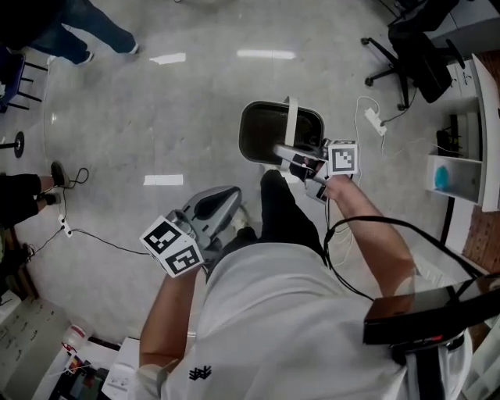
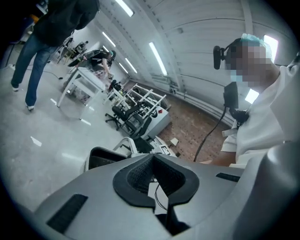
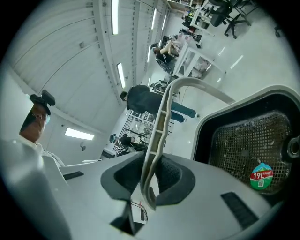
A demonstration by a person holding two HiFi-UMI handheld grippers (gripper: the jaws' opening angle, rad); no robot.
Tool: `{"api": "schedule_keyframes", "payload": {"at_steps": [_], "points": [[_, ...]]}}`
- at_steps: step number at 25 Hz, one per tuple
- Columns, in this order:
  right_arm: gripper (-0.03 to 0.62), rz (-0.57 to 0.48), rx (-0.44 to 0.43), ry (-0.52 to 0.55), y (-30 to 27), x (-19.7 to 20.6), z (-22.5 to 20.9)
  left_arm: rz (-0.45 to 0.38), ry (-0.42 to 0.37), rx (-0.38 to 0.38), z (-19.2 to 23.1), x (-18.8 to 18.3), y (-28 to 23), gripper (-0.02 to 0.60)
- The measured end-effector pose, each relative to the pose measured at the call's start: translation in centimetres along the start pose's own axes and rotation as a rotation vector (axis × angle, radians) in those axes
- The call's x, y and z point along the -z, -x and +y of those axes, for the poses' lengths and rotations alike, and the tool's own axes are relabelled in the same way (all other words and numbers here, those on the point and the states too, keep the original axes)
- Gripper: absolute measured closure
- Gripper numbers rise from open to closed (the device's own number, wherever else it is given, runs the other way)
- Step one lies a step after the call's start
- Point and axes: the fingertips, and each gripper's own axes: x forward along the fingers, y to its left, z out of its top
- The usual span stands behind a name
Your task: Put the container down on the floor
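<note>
The right claw [image 3: 153, 176] pinches the white handle [image 3: 161, 122], so the container [image 1: 254, 141] hangs just beyond it, apparently above the floor [image 1: 156, 109]. The left claw [image 2: 153, 159], pressed together on nothing, is not needed.

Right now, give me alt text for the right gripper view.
The right tool grips the white handle of the container. Its inside, at right, is dark mesh with a round sticker. Behind lie glossy floor, desks and chairs.
</note>
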Motion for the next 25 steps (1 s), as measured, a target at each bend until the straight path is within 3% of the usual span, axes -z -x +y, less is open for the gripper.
{"api": "schedule_keyframes", "payload": {"at_steps": [11,25], "points": [[0.543,0.096,-0.009,-0.069,-3.3,-7.5,-17.8,-0.005,0.125,-0.041,9.8,-4.1,-12.6,0.571],[0.545,0.15,0.033,-0.125,-5.5,-10.1,-37.6,0.006,0.216,-0.043,19.8,-1.9,-22.4,0.571]]}}
